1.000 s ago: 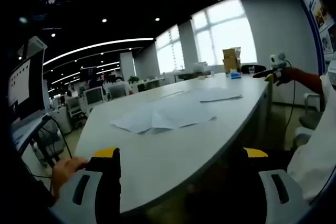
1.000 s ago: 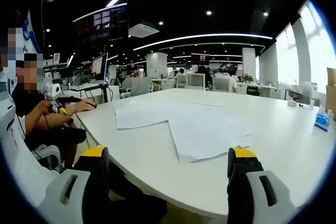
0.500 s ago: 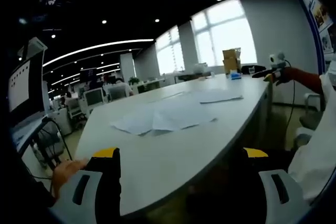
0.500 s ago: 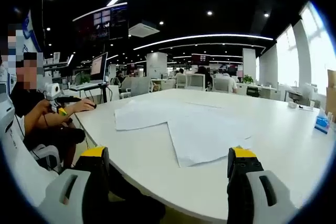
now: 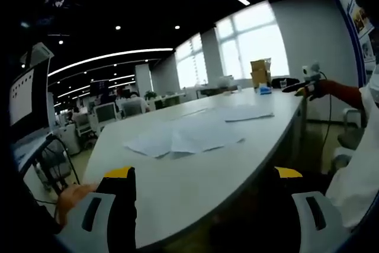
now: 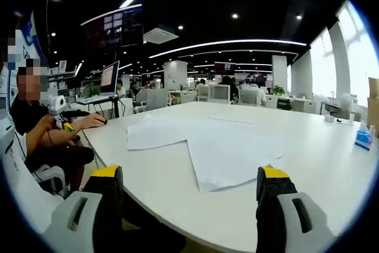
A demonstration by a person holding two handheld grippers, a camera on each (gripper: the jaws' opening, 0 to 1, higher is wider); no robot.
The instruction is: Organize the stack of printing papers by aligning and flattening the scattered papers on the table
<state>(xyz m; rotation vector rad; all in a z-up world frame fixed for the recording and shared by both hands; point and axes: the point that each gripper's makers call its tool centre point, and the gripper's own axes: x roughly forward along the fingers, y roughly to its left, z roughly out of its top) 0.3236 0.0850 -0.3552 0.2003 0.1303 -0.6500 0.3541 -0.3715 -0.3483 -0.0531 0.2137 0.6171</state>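
Note:
Several white printing papers (image 5: pixel 188 136) lie fanned out and overlapping on the big white table (image 5: pixel 172 176). In the right gripper view the same papers (image 6: pixel 228 151) spread from the middle of the table toward its near edge. My left gripper (image 5: pixel 204 176) stands open short of the table's near edge, nothing between its yellow-tipped jaws. My right gripper (image 6: pixel 189 176) is open too, level with the near edge, the closest sheet just beyond its jaws. The other gripper (image 5: pixel 308 78) shows small at the far right of the left gripper view.
A cardboard box (image 5: pixel 260 69) and a blue tissue pack (image 6: pixel 362 134) sit at the table's window end. A seated person (image 6: pixel 41 128) holding a device is beside the table's left edge. Desks, monitors and chairs (image 6: pixel 219 92) fill the office behind.
Both views have drifted slightly, so the cameras moved a little. The papers lie as before and both grippers stay open.

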